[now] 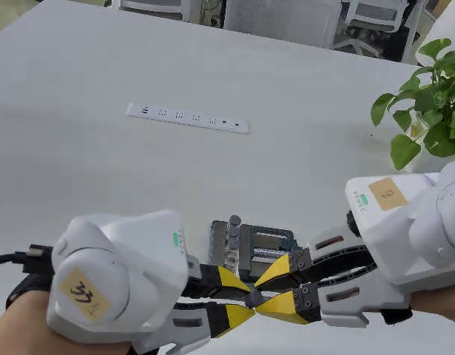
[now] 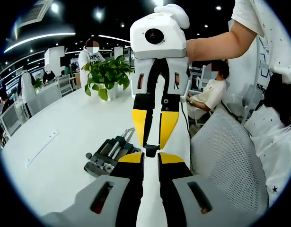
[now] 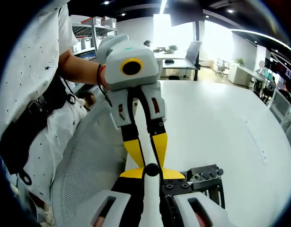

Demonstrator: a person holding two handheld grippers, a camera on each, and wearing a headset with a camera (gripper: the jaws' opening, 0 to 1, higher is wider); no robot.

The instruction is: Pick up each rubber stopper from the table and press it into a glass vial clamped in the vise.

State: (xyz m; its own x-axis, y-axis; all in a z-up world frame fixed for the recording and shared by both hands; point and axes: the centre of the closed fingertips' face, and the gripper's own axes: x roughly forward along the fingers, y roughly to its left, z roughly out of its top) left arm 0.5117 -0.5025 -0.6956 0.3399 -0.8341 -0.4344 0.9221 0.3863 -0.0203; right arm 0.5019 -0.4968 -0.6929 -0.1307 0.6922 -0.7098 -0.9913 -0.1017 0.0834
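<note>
Head view first: left gripper (image 1: pixel 247 299) and right gripper (image 1: pixel 261 297) meet tip to tip above the table (image 1: pixel 101 163), just in front of the vise (image 1: pixel 268 244). The rubber stopper (image 1: pixel 254 297) is a small dark speck between them. The glass vials (image 1: pixel 232 240) stand in a row in the vise; the far one looks already capped.

Left gripper view: my own jaws are drawn nearly together on the stopper, and the right gripper's yellow tips come in from opposite and pinch it too. The vise lies low and to the left.

Right gripper view: the same dark plug sits where all four tips converge, both pairs closed on it. I cannot tell which pair carries the load.

My judgement is that this is a regrip. I'd settle one firm hold with the stopper square, release the other side cleanly, then carry it over an uncapped vial and press straight down.
</note>
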